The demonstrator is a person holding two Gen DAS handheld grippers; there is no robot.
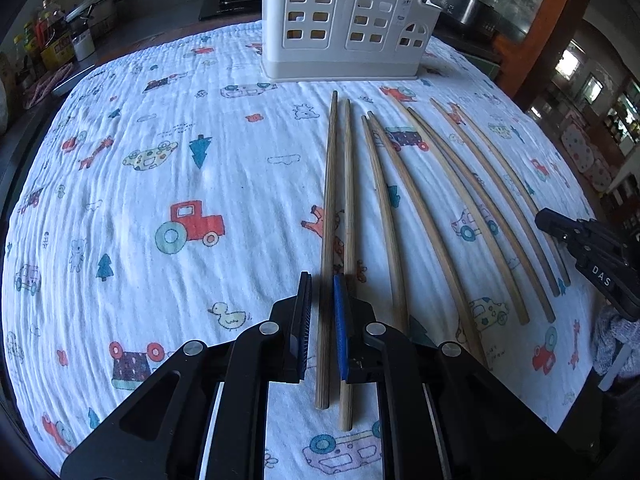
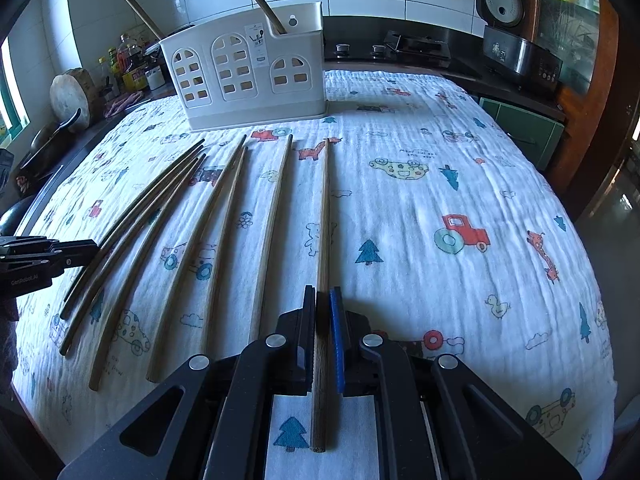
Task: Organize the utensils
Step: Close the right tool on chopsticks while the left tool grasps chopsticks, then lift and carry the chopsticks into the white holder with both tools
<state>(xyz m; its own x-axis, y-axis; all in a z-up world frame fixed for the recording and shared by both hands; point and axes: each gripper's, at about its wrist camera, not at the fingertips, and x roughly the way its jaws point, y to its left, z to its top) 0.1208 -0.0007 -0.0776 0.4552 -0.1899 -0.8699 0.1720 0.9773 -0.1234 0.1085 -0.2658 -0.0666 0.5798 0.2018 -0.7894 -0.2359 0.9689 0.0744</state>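
Several wooden chopsticks lie in a row on the patterned cloth point(image 1: 160, 160). A white utensil holder point(image 1: 348, 20) stands at the far side; in the right wrist view the holder point(image 2: 248, 76) has two chopsticks standing in it. My left gripper point(image 1: 322, 280) straddles the leftmost chopstick point(image 1: 330, 208), with small gaps at both pads; a second chopstick point(image 1: 349, 184) lies under the right pad. My right gripper point(image 2: 322, 292) is shut on the rightmost chopstick point(image 2: 324, 216), which lies low on the cloth. Each gripper shows in the other's view, the right one point(image 1: 592, 256) and the left one point(image 2: 48, 256).
A counter with bottles point(image 1: 52, 40) and a pot point(image 1: 100, 4) runs along the left. A stove point(image 2: 416, 50) and a rice cooker point(image 2: 516, 40) stand behind the table. The cloth point(image 2: 460, 200) spreads to the right of the chopsticks.
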